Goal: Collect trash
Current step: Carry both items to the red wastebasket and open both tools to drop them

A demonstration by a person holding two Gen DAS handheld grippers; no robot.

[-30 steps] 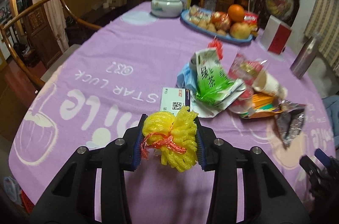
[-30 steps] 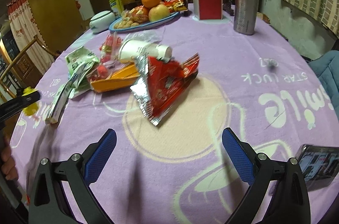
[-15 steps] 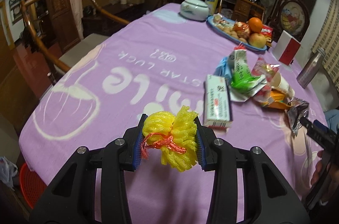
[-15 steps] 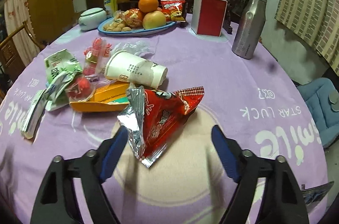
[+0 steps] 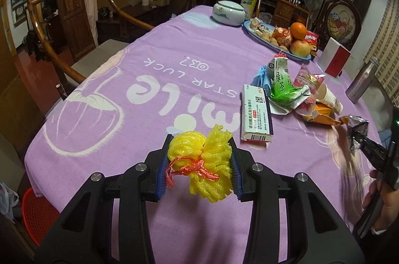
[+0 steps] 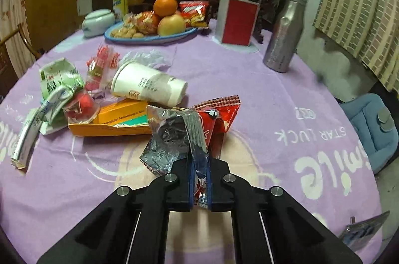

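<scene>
A: Trash is spread on the purple tablecloth [image 6: 249,79]. How does each piece look?

B: The red snack wrapper [image 6: 199,129] is crumpled, with silver foil inside, and it lies at the near end of the pile. The yellow foam fruit net [image 5: 202,161] is bunched into a ball and tied with a red string. A paper cup [image 6: 147,86] lies on its side, just behind an orange carton [image 6: 112,124], and a green tea packet [image 6: 59,84] is at the left of the pile. A white medicine box [image 5: 255,116] lies flat, a little apart from them.

A: And the jaws?

B: The right gripper [image 6: 200,179] has just been closing, and now its blue pads are pressed together on the lower edge of the snack wrapper. The left gripper [image 5: 199,166] is partly spread, and its pads pinch the foam net from both sides, above the near edge of the table.

A: What is hard to see?

B: In the left wrist view the right gripper is at the far right edge, blurred and cut off, with a hand [image 5: 381,199] below it. The print on the wrapper is folded, so I cannot read it. Whether the wrapper is lifted off the cloth, I cannot tell.
</scene>
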